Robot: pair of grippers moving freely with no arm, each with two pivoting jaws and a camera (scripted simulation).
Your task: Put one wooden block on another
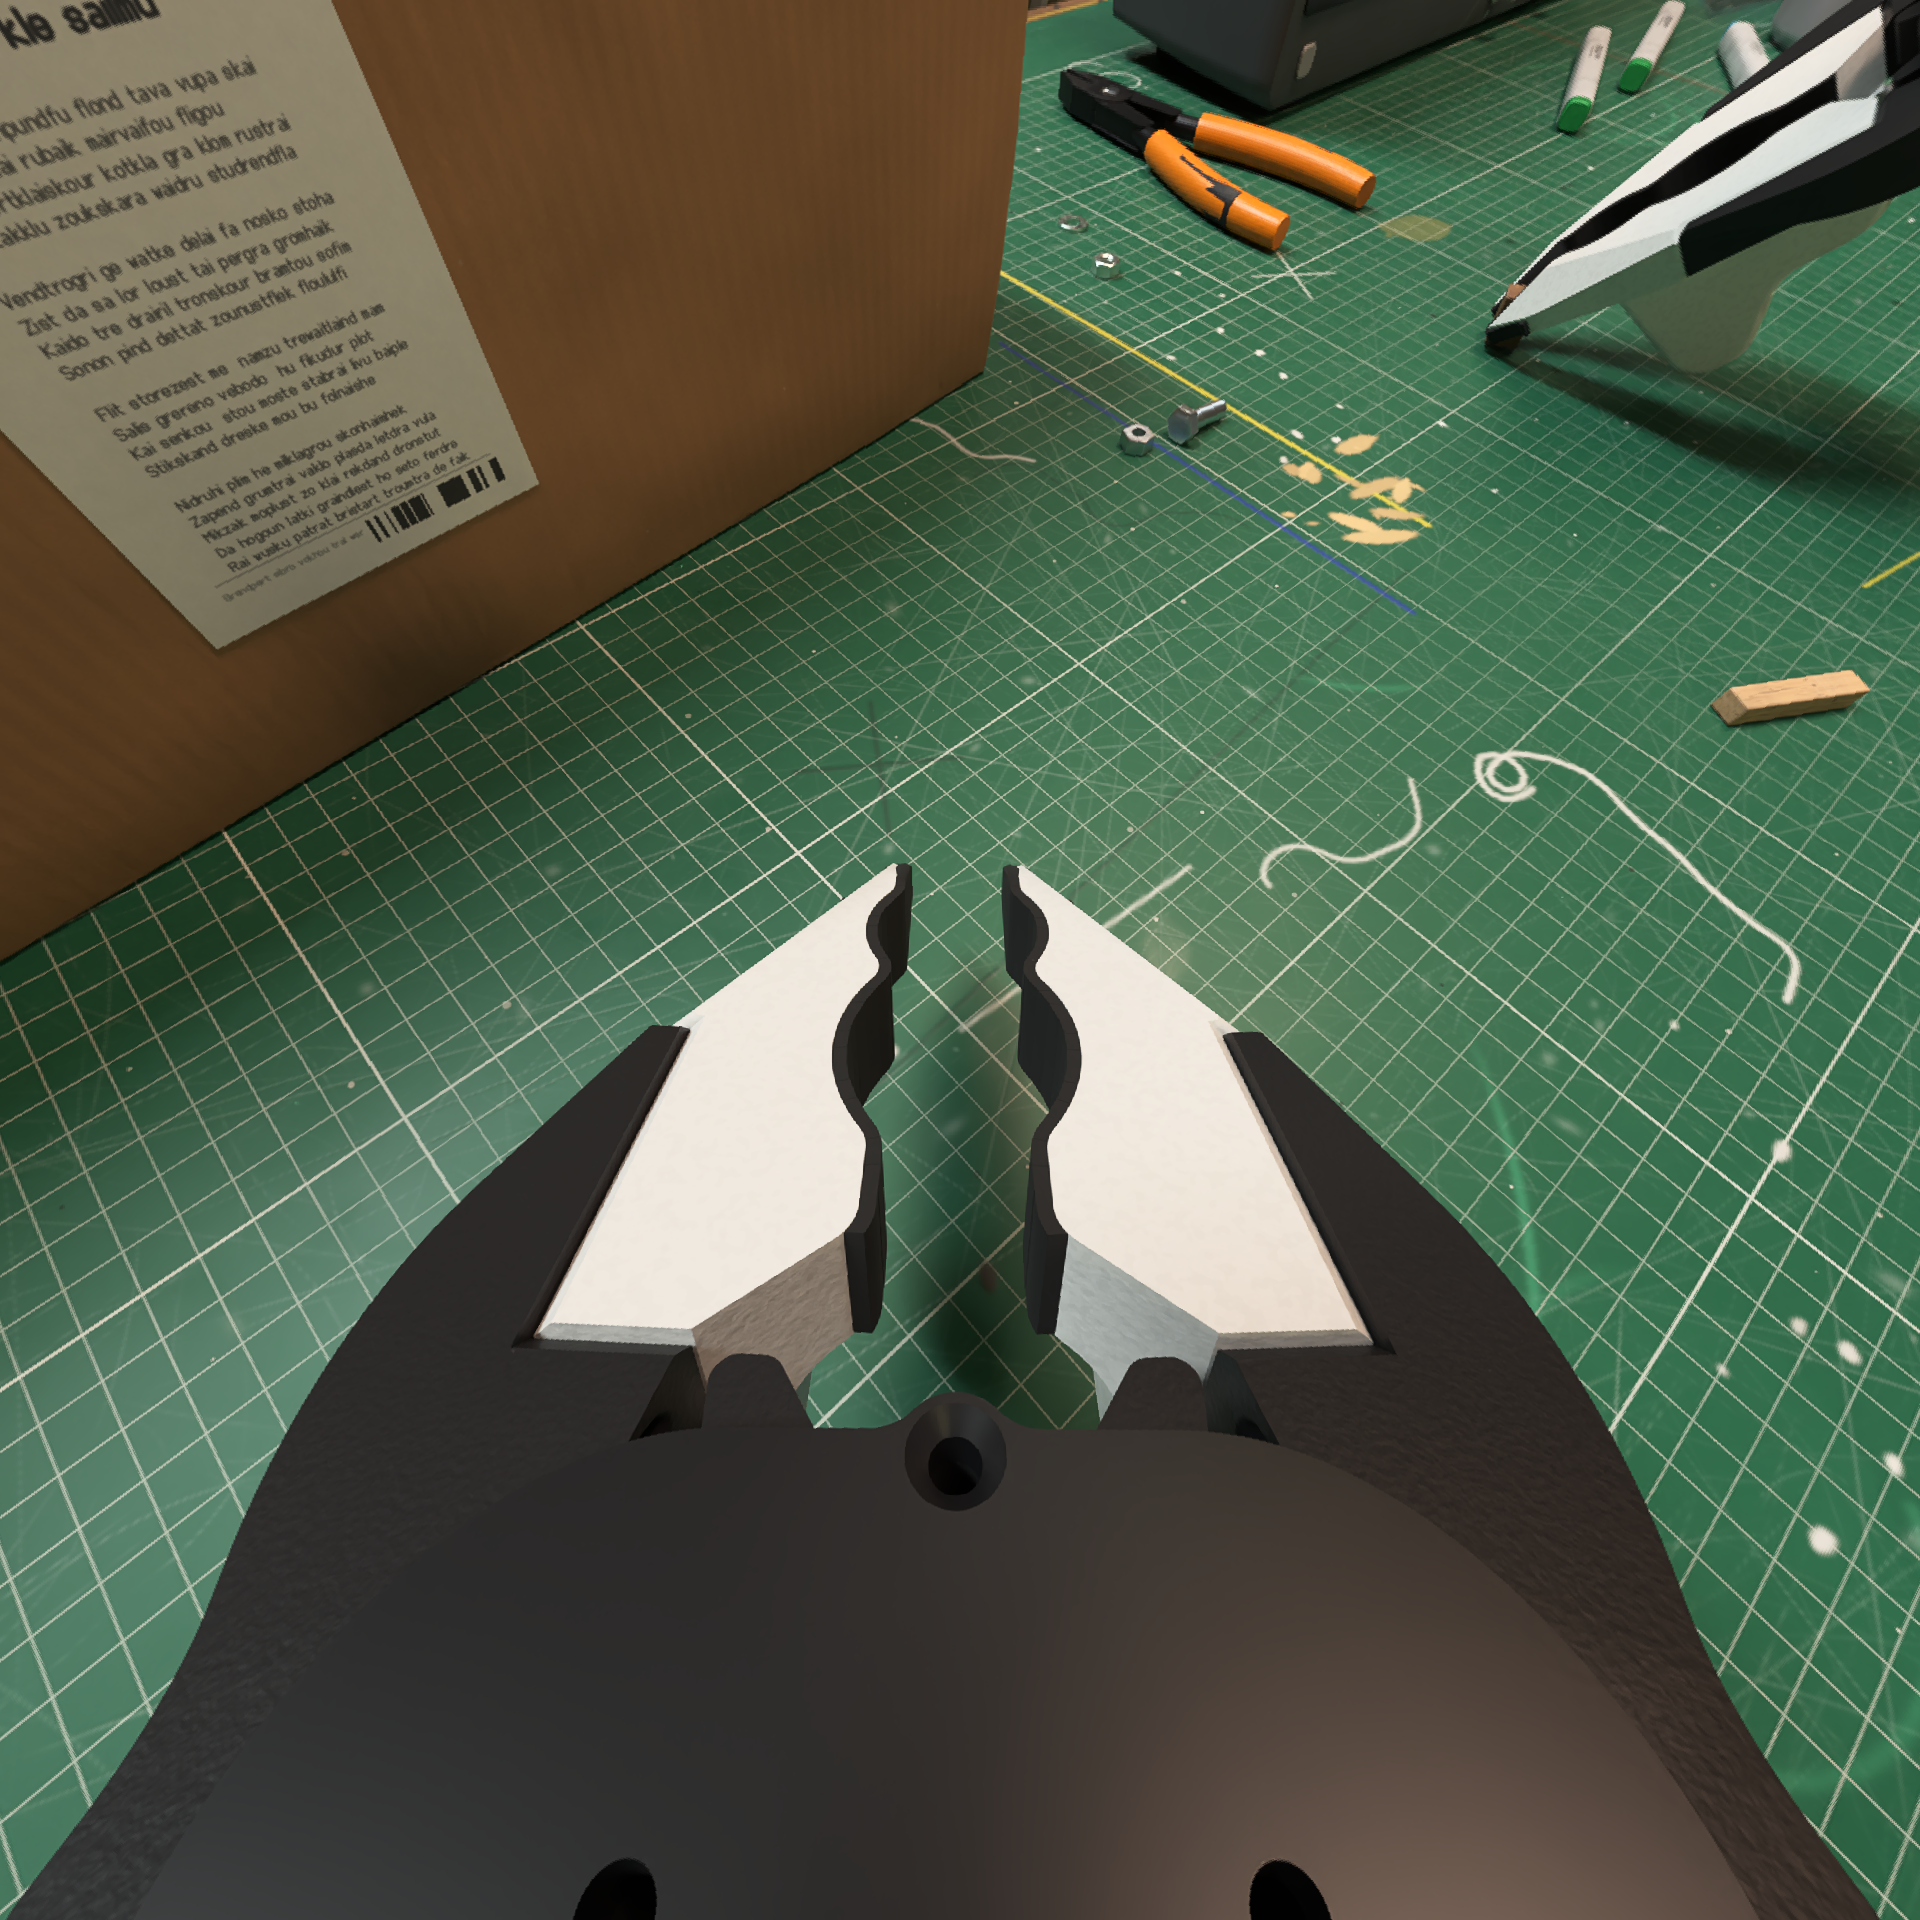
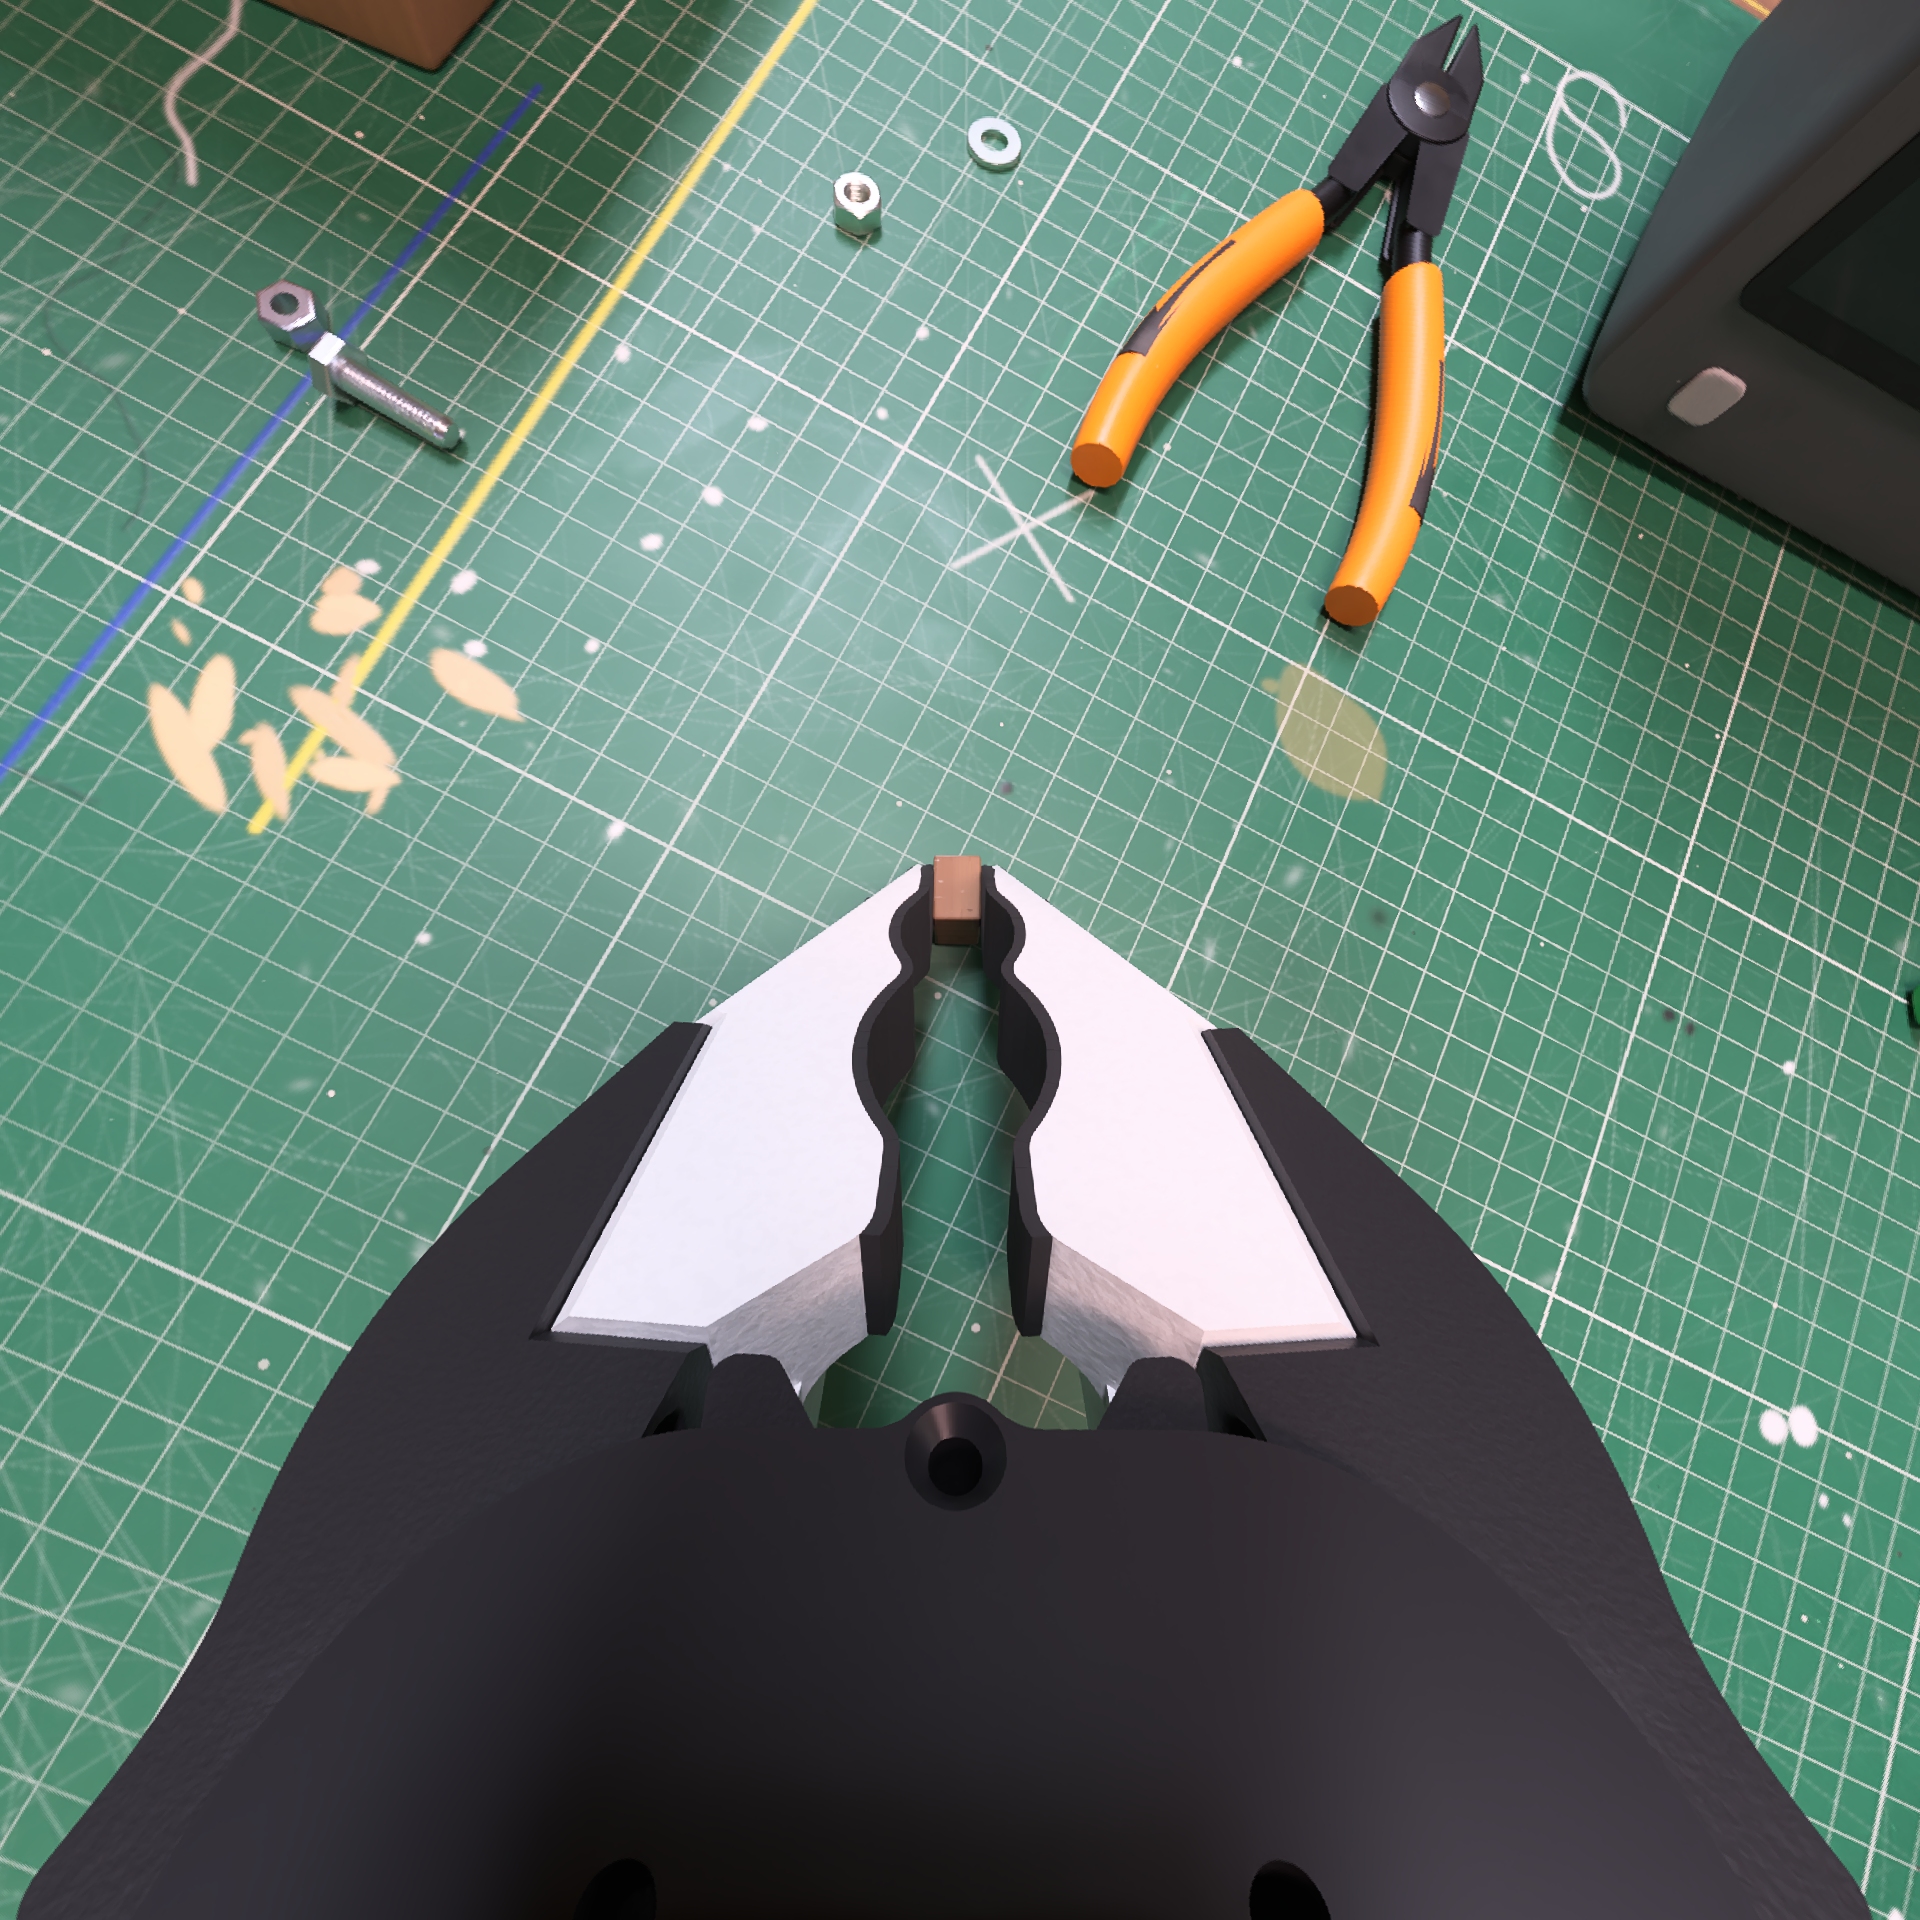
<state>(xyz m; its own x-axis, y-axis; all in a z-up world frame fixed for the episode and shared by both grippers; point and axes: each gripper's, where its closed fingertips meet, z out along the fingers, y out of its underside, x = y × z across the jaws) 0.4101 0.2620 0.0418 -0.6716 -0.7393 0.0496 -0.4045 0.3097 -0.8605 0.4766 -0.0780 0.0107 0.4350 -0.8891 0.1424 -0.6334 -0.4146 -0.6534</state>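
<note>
Right wrist view: right gripper point(image 2: 957, 883) fingers hide most of wooden block point(image 2: 956, 891).

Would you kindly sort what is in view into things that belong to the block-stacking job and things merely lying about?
For the job:
- small brown wooden block, clamped at the tips of the right gripper
- pale flat wooden block on the green cutting mat
- left gripper, open, empty

Lying about:
- orange-handled pliers
- steel bolt
- cardboard box
- green-capped markers

I see the green cutting-mat surface point(image 1: 727, 790) carrying a cardboard box point(image 1: 675, 260), orange-handled cutters point(image 2: 1340, 332), a bolt point(image 2: 384, 390), and one wooden block point(image 1: 1789, 696).
</note>
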